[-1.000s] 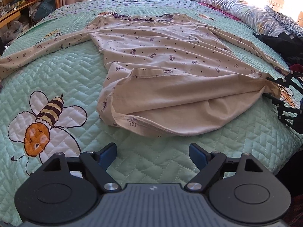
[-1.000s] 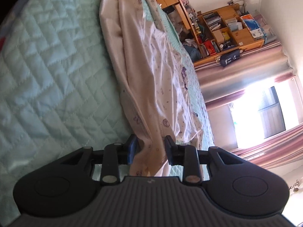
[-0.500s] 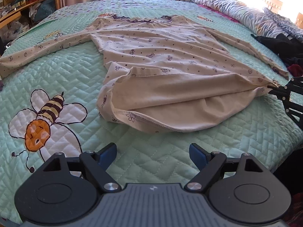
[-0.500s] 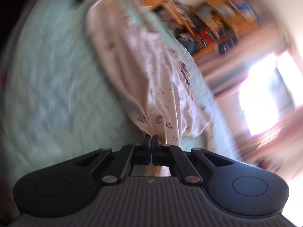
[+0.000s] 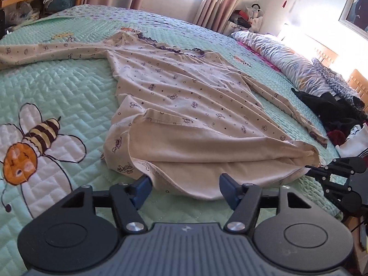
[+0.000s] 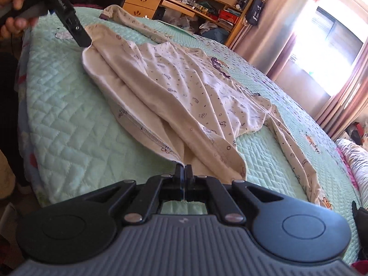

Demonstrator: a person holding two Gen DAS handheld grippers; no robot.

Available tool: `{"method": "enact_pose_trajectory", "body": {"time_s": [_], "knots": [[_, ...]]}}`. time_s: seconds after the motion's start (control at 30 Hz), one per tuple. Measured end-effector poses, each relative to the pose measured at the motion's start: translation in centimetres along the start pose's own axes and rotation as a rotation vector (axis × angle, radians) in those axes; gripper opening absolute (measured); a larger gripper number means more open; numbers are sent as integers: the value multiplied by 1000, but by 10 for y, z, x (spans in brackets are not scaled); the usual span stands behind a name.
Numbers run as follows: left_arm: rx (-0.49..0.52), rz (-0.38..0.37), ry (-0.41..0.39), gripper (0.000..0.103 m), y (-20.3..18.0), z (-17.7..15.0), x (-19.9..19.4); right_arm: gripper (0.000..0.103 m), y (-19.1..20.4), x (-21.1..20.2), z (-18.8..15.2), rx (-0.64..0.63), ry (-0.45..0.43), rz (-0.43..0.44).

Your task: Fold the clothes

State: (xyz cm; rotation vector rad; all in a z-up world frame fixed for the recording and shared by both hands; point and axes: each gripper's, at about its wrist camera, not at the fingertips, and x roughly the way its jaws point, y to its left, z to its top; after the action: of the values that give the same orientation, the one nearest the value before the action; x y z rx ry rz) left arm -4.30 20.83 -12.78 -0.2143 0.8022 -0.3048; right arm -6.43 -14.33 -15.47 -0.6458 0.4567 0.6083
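Note:
A cream long-sleeved garment [image 5: 184,96] with small purple prints lies spread on the green quilted bedspread [image 5: 57,92], its bottom part folded up so the plain inside shows. My left gripper [image 5: 185,189] is open at the near hem, with the hem edge lying between its blue fingertips [image 5: 142,187]. My right gripper [image 6: 184,172] is shut on the hem's right corner of the garment [image 6: 184,85]. That right gripper [image 5: 322,172] also shows at the right of the left wrist view. In the right wrist view the left gripper [image 6: 80,38] sits at the far hem corner, held by a hand [image 6: 11,7].
A bee appliqué [image 5: 30,145] marks the quilt at the left. Pillows [image 5: 287,62] and a pile of dark clothes [image 5: 333,110] lie at the right. The bed's edge [image 6: 34,161] is close to both grippers. A desk and shelves [image 6: 184,2] stand beyond the bed.
My right gripper went from open around the hem corner to shut on it, and its view has levelled. The left gripper has moved forward until the hem lies between its fingers.

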Motion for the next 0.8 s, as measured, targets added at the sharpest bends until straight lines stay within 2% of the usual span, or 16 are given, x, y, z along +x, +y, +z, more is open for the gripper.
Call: {"method": "enact_pose_trajectory", "body": {"time_s": [0.07,0.13,0.23,0.3,0.4,0.6,0.7,0.8], "knots": [[-14,2,0,65,4,0,0,1,1,1,0,-7,0,-4],[-30,-2,-1,57,8,0,1,1,1,2,0,-7,-3,-6],[-56,-7,-2,31,13,0,3,1,2,1,-2,-10,-1,-10],[-63,-10,-8,5,15,-1,3,1,3,2,-3,-14,-1,-16],[-43,15,-42,0,13,-1,-1,1,2,2,-4,-4,1,-21],[-70,75,-92,0,18,4,-22,1,0,-1,0,16,-9,-19],[-76,58,-164,0,15,4,-57,1,-15,-15,9,150,-47,39],[-63,71,-189,0,12,0,-79,0,-30,-30,12,294,-97,142]]}}
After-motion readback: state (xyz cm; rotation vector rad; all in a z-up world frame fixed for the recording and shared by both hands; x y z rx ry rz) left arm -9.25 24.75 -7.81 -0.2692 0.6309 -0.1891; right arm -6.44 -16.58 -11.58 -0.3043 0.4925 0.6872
